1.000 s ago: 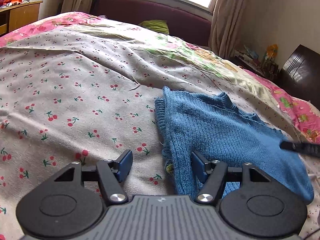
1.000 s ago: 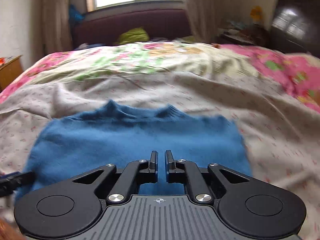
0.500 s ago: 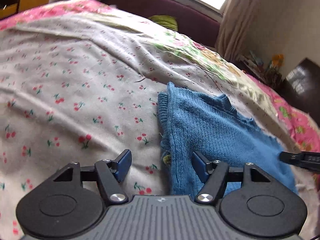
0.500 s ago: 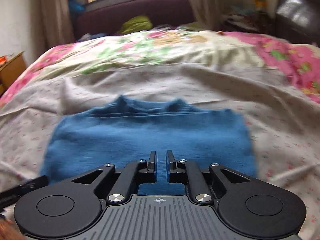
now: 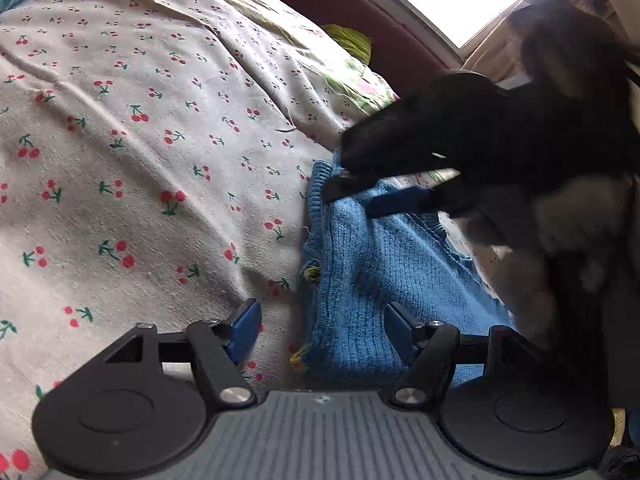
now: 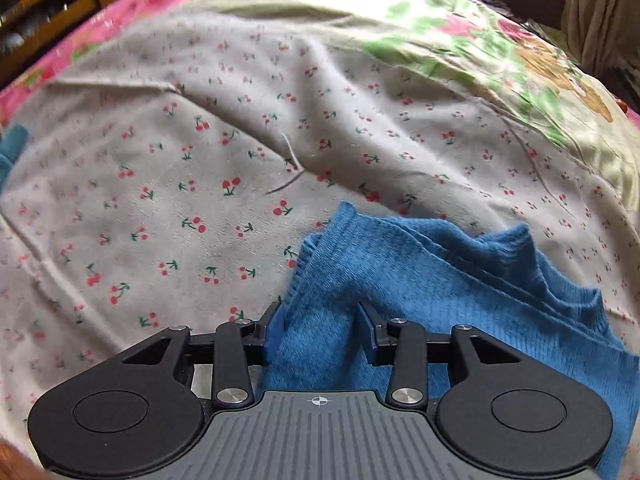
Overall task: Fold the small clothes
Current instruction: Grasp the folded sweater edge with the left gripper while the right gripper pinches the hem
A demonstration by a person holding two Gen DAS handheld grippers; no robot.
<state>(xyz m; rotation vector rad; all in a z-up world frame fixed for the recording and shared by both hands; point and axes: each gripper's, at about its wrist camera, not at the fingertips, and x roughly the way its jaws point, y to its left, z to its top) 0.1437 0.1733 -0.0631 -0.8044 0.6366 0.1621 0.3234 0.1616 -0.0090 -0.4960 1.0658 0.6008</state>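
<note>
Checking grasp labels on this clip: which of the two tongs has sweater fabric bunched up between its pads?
The right tongs: a ridge of the blue sweater stands between its opening pads. The left tongs only straddle the sweater's flat ribbed edge.

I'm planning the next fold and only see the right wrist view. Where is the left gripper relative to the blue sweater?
Observer: The left gripper is at the blue sweater's near ribbed edge, with one finger over the cherry-print sheet and the other over the knit.
Operator: Is it gripping?
Observer: No. Its fingers stand apart, with the ribbed edge lying between them.
Operator: Is there anything on that edge?
Observer: Two small yellow-green tufts sit along the ribbing.
</note>
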